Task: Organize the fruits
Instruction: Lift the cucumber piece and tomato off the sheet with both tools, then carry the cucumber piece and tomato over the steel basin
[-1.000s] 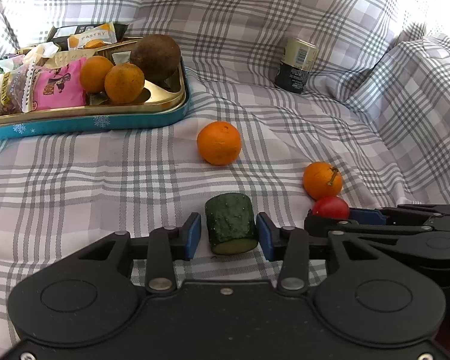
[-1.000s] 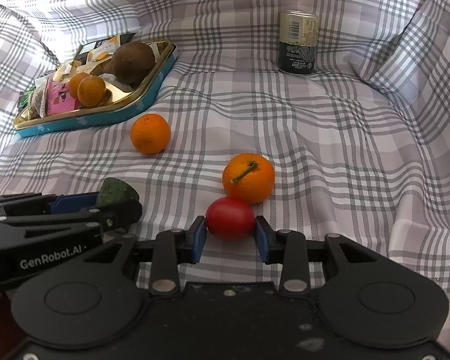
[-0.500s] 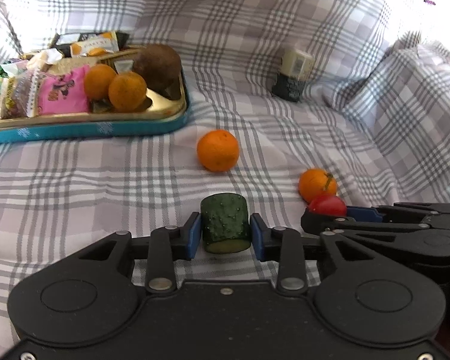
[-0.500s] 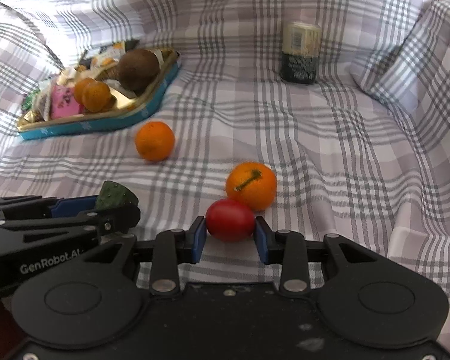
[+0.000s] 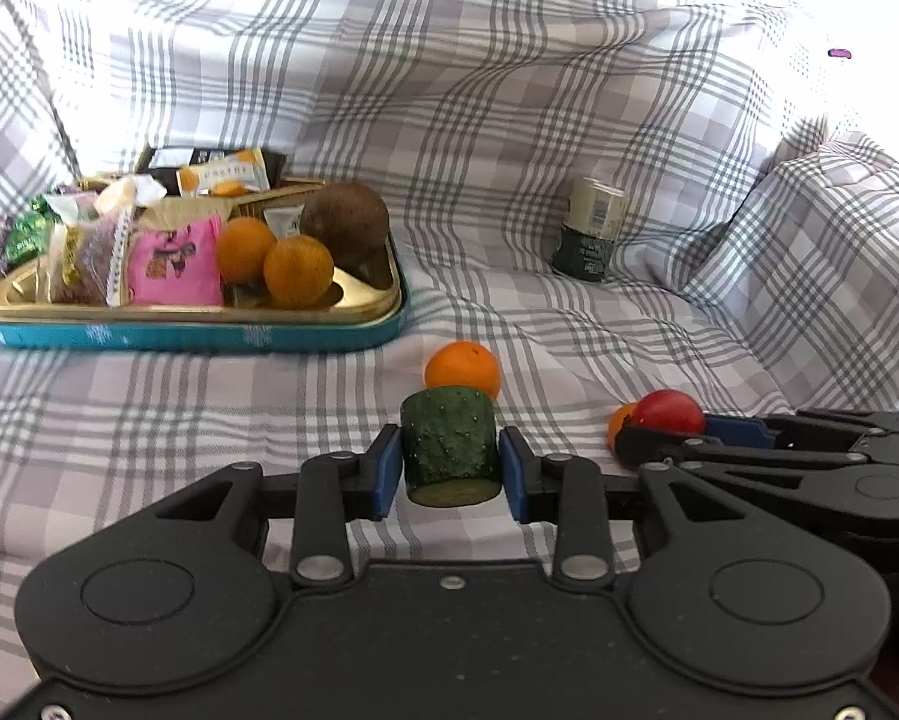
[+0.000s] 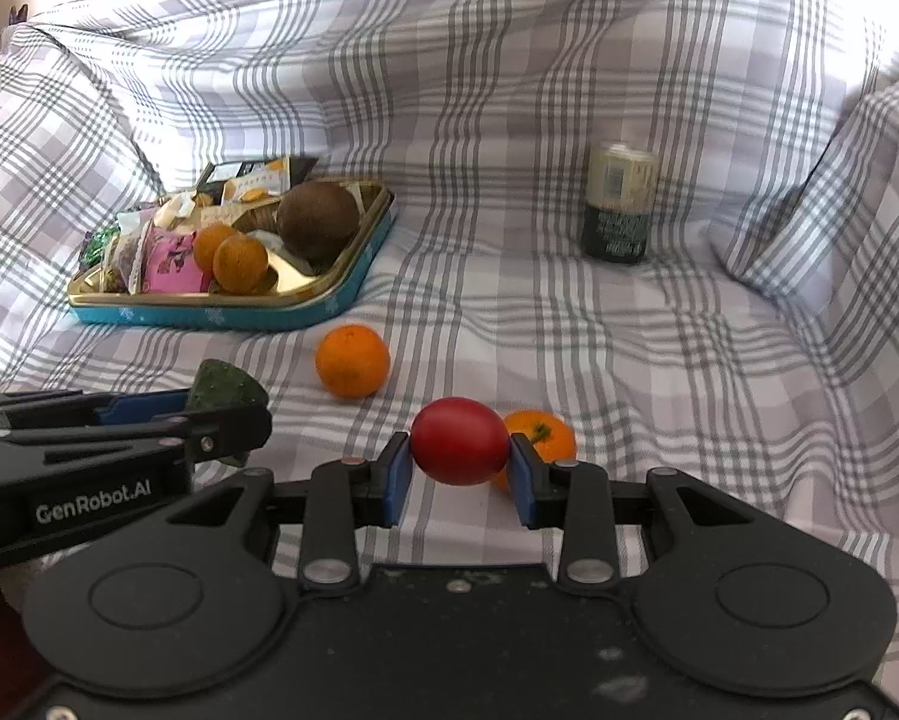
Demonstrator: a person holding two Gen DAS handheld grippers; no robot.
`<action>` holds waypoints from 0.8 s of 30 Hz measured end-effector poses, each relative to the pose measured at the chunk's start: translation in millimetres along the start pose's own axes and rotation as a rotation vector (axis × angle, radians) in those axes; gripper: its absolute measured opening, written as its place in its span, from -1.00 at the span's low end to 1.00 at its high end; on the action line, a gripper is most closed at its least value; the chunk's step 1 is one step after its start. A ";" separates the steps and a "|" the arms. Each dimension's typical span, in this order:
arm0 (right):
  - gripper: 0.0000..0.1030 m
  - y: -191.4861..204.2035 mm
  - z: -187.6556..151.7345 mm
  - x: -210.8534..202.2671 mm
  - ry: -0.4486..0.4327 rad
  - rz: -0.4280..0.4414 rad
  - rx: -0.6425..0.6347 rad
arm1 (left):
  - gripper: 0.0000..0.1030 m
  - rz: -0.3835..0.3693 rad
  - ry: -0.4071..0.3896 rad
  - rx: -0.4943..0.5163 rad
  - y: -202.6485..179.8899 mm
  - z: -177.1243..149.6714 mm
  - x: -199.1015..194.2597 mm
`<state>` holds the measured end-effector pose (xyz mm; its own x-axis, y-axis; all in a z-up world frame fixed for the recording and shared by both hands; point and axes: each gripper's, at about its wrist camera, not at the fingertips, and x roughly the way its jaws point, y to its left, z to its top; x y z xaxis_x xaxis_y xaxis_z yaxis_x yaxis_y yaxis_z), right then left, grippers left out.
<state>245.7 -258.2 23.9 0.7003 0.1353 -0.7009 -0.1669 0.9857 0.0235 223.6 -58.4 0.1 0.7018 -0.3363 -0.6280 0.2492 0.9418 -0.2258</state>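
Note:
My left gripper [image 5: 451, 468] is shut on a stubby green cucumber piece [image 5: 449, 443], held just above the checked cloth. My right gripper [image 6: 460, 468] is shut on a red tomato [image 6: 460, 441], also lifted off the cloth. An orange [image 5: 463, 369] lies on the cloth right behind the cucumber piece. A second orange with a stem [image 6: 542, 433] sits behind the tomato, partly hidden by it. The gold tray with a blue rim [image 5: 197, 330] stands at the far left and holds two small oranges [image 5: 298, 271], a brown round fruit [image 5: 344, 222] and snack packets.
A dark can with a pale label [image 5: 587, 234] stands at the back right. The checked cloth [image 6: 659, 360] rises in folds behind and on the right side. In the right wrist view the left gripper body [image 6: 89, 456] crosses the lower left.
The left jaws closed onto the cucumber piece. Both grippers rose with their loads and tilted up, so the tray and can now sit lower in view.

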 end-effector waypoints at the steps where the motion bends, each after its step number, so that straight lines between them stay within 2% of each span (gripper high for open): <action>1: -0.29 0.4 -0.2 -0.7 -0.006 -0.002 0.001 | -0.16 0.004 0.000 0.004 -1.0 0.3 -0.7; 7: -0.29 -7.4 2.4 -7.7 -0.014 0.028 0.058 | -0.16 0.044 -0.008 0.041 -15.6 12.4 -26.4; 11: -0.29 -7.7 2.9 -21.9 -0.014 -0.002 0.066 | -0.16 0.099 0.002 0.079 -28.3 15.0 -58.3; 17: -0.29 -7.2 -14.6 -81.5 -0.061 0.027 0.058 | -0.16 0.076 0.053 0.067 -36.4 3.0 -103.7; 24: -0.29 -1.2 -61.8 -153.8 -0.115 0.062 0.048 | -0.16 0.062 0.068 0.115 -57.7 -37.8 -152.4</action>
<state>95.3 -286.4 87.6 0.7652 0.2036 -0.6107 -0.1807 0.9785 0.0997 77.0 -61.5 80.6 0.6723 -0.2728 -0.6882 0.2838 0.9536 -0.1008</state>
